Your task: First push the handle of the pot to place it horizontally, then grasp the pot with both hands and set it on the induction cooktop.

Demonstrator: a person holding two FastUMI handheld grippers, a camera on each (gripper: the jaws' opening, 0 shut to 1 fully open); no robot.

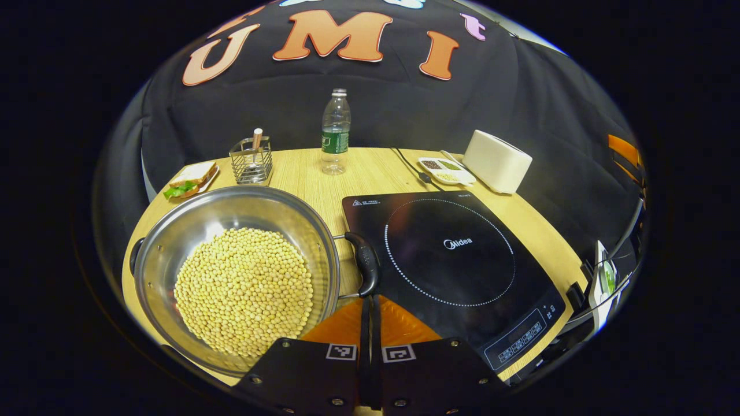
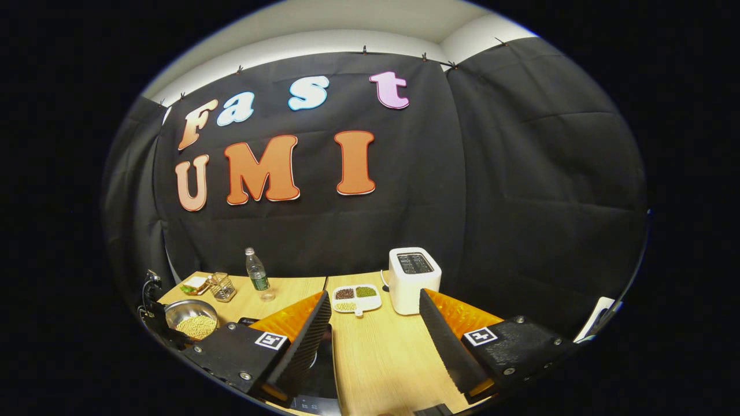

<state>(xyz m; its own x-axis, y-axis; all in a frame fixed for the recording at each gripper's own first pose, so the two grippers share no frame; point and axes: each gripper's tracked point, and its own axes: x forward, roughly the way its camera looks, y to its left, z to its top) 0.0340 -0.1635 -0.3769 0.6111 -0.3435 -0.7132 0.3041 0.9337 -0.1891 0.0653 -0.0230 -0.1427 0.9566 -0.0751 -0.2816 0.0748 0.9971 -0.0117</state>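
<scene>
Beside cooktop [image 1: 457, 254]: pot [image 1: 243, 277] handle [image 1: 367, 270] facing it (level).

Bright overhead lighting; sharp focus; strong fisheye curvature at edges; glare on the steel pot [image 1: 237, 271] rim.

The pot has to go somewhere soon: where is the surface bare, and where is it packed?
Bare: the induction cooktop top, and the table strip between bottle and cooktop. Crowded: the back edge, with sandwich plate, wire holder, divided dish and toaster. The pot fills the left.
</scene>
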